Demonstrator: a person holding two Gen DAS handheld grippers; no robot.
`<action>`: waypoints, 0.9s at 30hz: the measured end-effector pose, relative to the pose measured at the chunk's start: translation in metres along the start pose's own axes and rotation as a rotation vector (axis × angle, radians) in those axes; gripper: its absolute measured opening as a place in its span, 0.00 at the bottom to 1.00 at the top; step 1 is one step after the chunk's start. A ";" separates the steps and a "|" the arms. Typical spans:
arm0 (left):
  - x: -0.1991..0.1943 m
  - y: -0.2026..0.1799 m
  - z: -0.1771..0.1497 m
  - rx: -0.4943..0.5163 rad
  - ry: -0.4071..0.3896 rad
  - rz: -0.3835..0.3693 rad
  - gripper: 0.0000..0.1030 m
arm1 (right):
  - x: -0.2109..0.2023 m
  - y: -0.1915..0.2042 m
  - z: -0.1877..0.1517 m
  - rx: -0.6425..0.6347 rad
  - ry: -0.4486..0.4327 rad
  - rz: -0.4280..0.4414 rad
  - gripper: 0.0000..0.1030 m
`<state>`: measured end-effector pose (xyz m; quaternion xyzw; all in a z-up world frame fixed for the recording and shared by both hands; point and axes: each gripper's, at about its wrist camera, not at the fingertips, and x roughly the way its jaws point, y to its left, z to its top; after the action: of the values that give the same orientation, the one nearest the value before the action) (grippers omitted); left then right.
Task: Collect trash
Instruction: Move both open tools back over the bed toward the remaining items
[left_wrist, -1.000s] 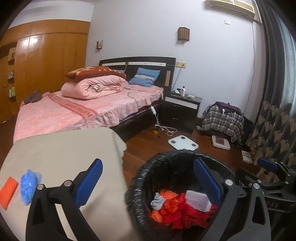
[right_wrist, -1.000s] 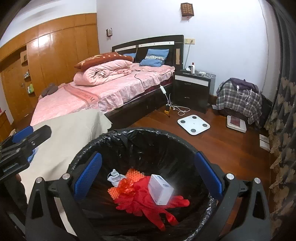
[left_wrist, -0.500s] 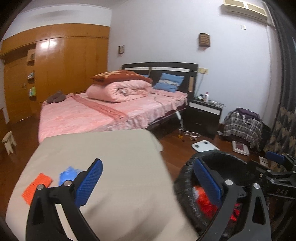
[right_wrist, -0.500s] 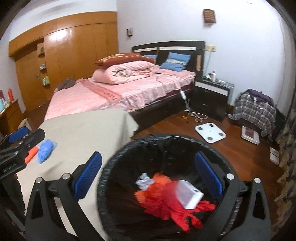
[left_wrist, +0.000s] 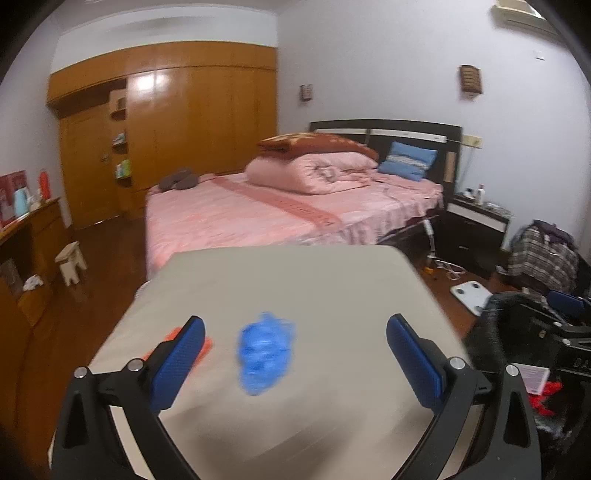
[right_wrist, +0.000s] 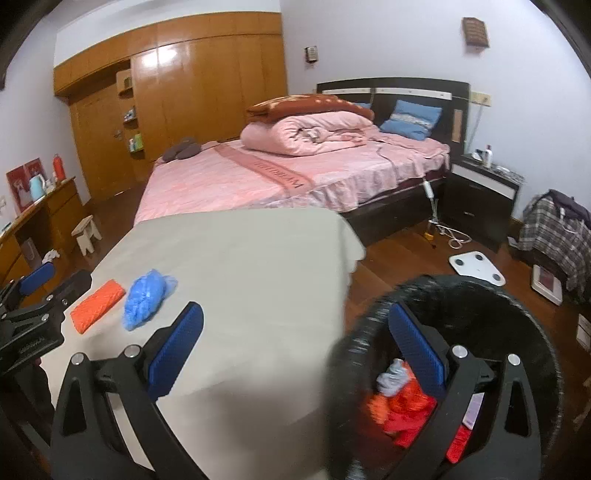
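Left wrist view: the blue crumpled wrapper (left_wrist: 265, 356) lies dead ahead of the left gripper (left_wrist: 293, 354) — jaws apart, empty — near the table's (left_wrist: 295, 280) left edge, nearer than the right gripper (right_wrist: 295, 345), also spread.

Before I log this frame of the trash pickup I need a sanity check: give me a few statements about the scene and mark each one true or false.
1. The blue crumpled bag lies on the beige cloth. True.
2. The left gripper is shut on the bag. False: its fingers are spread, holding nothing.
3. The orange piece is in the bin. False: it lies on the cloth beside the bag.
4. The bin holds red trash. True.
5. The right gripper is open. True.
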<state>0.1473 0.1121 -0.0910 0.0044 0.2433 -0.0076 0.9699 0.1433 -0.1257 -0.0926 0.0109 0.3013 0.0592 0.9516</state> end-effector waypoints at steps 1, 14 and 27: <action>0.003 0.009 -0.002 -0.012 0.004 0.013 0.94 | 0.005 0.007 0.001 -0.004 0.002 0.008 0.95; 0.055 0.105 -0.036 -0.079 0.109 0.155 0.94 | 0.055 0.063 0.001 -0.067 0.039 0.056 0.95; 0.089 0.146 -0.064 -0.159 0.213 0.177 0.89 | 0.088 0.102 -0.003 -0.136 0.065 0.090 0.95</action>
<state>0.1982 0.2580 -0.1885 -0.0504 0.3435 0.0976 0.9327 0.2023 -0.0142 -0.1399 -0.0422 0.3266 0.1224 0.9362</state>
